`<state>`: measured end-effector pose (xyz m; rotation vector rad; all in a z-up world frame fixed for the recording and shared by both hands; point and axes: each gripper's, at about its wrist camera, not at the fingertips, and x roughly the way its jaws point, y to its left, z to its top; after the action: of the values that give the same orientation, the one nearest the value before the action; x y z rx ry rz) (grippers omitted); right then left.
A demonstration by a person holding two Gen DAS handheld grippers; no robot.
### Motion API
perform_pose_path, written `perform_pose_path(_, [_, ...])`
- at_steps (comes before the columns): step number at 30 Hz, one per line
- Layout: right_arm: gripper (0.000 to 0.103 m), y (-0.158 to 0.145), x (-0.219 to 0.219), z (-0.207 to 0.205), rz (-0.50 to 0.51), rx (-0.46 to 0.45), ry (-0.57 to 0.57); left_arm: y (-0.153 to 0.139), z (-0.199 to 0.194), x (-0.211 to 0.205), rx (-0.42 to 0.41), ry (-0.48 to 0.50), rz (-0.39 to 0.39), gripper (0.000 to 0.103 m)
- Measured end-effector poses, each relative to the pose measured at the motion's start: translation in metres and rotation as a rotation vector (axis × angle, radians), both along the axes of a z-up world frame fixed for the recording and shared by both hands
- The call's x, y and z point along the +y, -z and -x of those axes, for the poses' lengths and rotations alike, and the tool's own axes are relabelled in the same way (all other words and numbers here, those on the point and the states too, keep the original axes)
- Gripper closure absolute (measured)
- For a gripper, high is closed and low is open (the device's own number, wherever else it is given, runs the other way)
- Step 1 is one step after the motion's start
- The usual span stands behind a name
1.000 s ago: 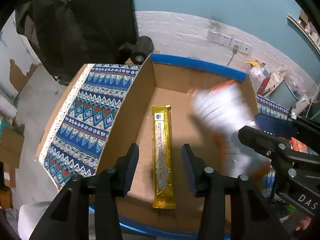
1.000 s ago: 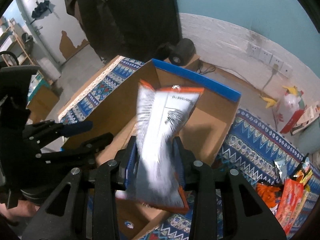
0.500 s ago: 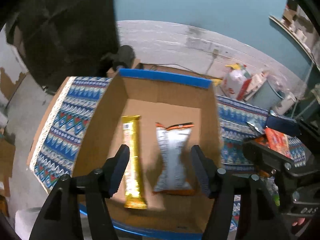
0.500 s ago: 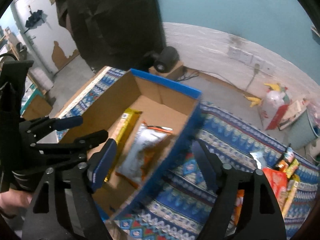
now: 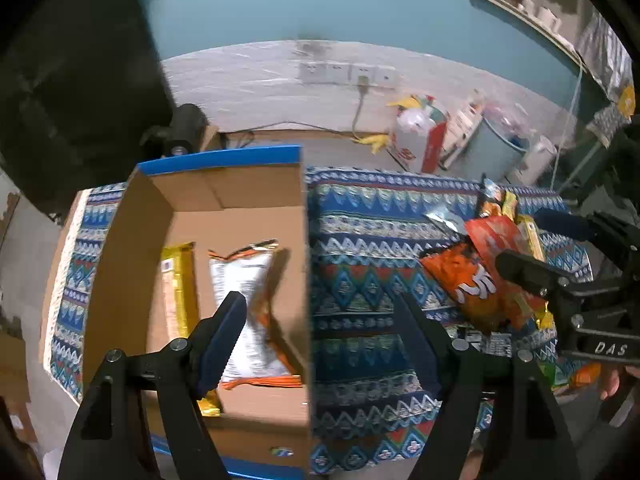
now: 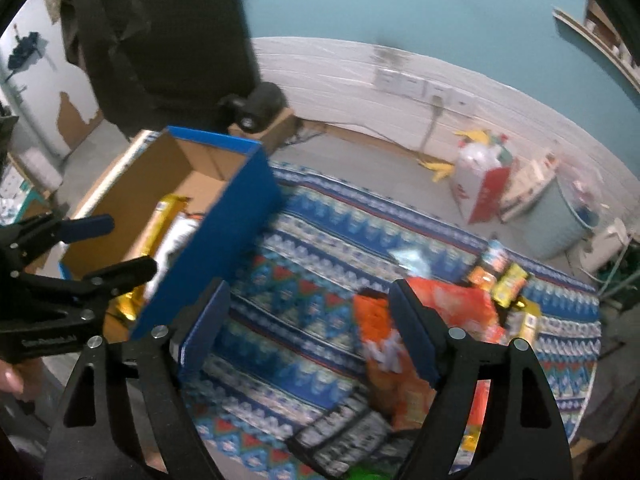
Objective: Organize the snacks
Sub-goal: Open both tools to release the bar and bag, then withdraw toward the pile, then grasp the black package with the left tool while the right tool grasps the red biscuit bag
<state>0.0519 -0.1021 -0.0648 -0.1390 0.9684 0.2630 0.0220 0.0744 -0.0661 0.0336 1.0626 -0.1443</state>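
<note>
A cardboard box (image 5: 120, 248) with a blue rim stands on the patterned cloth; it also shows in the right wrist view (image 6: 224, 208). Inside lie a gold bar packet (image 5: 176, 280) and a white and orange chip bag (image 5: 248, 304). My left gripper (image 5: 320, 320) is open and empty, above the box's right wall. My right gripper (image 6: 308, 312) is open and empty, over the cloth right of the box. A pile of snacks with an orange bag (image 5: 472, 280) lies on the right; it also shows in the right wrist view (image 6: 384, 344).
The patterned cloth (image 5: 372, 248) covers the table. Behind it are a white wall with sockets (image 5: 344, 74), a white and red bag (image 5: 420, 136) and a grey bin (image 5: 500, 148). A black object (image 5: 184, 128) sits behind the box.
My right gripper let go of the white and orange bag, which now lies in the box, and opened. Both grippers have swung right, towards the snack pile.
</note>
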Motion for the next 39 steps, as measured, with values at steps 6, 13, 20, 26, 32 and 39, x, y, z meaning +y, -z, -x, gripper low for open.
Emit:
perform_pose_path(6, [0.022, 0.011, -0.047, 0.003, 0.031, 0.033, 0.060, 0.006, -0.004, -0.025, 0.010, 0.036, -0.002, 0.025])
perform_pose_path(13, [0.022, 0.029, -0.086, 0.003, 0.060, 0.086, 0.100, 0.029, -0.014, -0.052, 0.062, 0.087, -0.027, 0.025])
perform_pose_path(20, [0.022, 0.065, -0.107, -0.010, 0.070, 0.170, 0.123, 0.055, -0.026, -0.079, 0.135, 0.141, -0.025, 0.025])
perform_pose_path(26, [0.022, 0.087, -0.115, -0.018, 0.065, 0.215, 0.132, 0.071, -0.036, -0.094, 0.144, 0.182, -0.063, 0.025])
perform_pose_path(32, [0.021, 0.101, -0.126, -0.025, 0.013, 0.249, 0.152, 0.092, -0.041, -0.104, 0.196, 0.197, -0.071, 0.025])
perform_pose_path(39, [0.020, 0.104, -0.126, -0.027, -0.044, 0.276, 0.153, 0.105, -0.041, -0.113, 0.238, 0.206, -0.063, 0.025])
